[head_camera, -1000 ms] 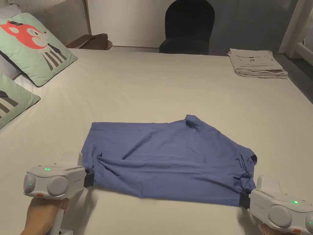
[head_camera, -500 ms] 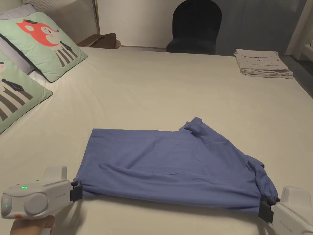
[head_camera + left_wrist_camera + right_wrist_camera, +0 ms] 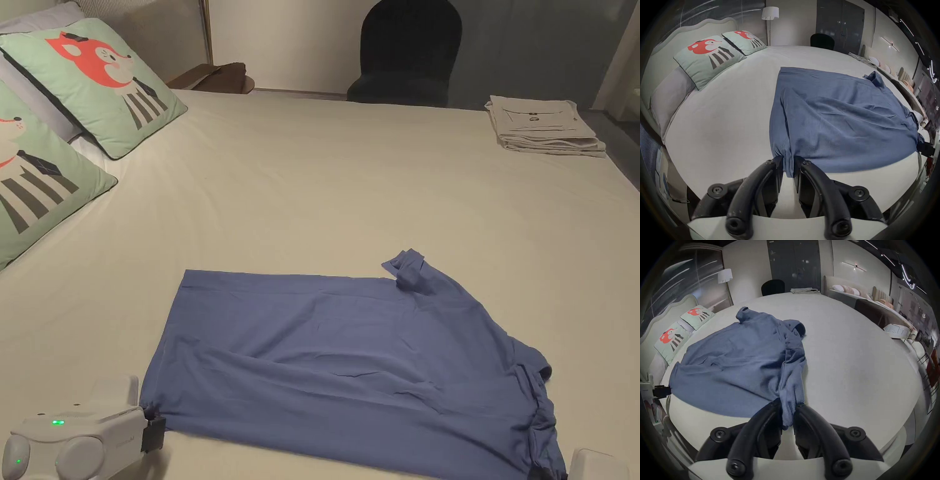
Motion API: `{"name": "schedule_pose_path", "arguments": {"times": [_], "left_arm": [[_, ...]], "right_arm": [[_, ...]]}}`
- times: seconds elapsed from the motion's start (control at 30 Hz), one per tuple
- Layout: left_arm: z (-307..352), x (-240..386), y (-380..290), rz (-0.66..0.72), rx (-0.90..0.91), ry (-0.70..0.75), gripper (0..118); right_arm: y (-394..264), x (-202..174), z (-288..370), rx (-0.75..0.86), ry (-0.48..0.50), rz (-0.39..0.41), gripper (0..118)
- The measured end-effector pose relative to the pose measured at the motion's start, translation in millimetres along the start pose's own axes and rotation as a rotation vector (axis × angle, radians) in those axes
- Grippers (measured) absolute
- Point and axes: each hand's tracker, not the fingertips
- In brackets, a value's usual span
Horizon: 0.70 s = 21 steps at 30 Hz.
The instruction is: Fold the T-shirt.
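Note:
A blue T-shirt (image 3: 350, 350) lies spread on the pale bed (image 3: 350, 187), its hem side to the left and its collar and sleeves to the right. My left gripper (image 3: 153, 431) is shut on the near left corner of the T-shirt (image 3: 826, 116); in the left gripper view my left gripper (image 3: 788, 164) has cloth pinched between its jaws. My right gripper (image 3: 550, 469) sits at the bottom right edge, shut on the bunched shoulder end. In the right gripper view my right gripper (image 3: 788, 404) clamps a fold of the T-shirt (image 3: 737, 356). One sleeve (image 3: 406, 265) is crumpled at the far right corner.
Two green cushions (image 3: 103, 81) with a red animal print lie at the left of the bed. A stack of folded light garments (image 3: 544, 125) rests at the far right corner. A dark chair (image 3: 406, 56) stands beyond the far edge.
Both grippers have pulled the shirt's near edge toward the person and apart, so the cloth lies flatter and wider. The head camera has also shifted.

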Motion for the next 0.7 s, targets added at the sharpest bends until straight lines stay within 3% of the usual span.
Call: {"name": "schedule_pose_path", "arguments": {"times": [0.07,0.13,0.17,0.2,0.4,0.6,0.67,0.7], "left_arm": [[4,2,6,0.028,-0.009,0.018,39],[12,4,16,0.057,-0.005,0.004,85],[19,7,23,0.087,0.039,-0.038,101],[27,13,31,0.101,0.092,-0.063,109],[66,47,79,0.059,0.396,-0.127,109],[90,82,98,-0.016,0.626,-0.110,108],[90,87,100,-0.019,0.637,-0.112,91],[88,89,102,-0.019,0.634,-0.104,72]], "right_arm": [[8,-5,8,0.003,-0.016,0.024,39],[23,-11,21,0.087,-0.021,0.052,84],[34,-15,29,0.137,-0.012,0.057,97],[46,-20,36,0.194,0.000,0.064,103],[105,-58,74,0.480,0.059,0.130,102],[126,-86,90,0.646,0.063,0.169,102],[127,-89,89,0.670,0.058,0.175,87],[128,-92,87,0.681,0.036,0.180,69]]}}
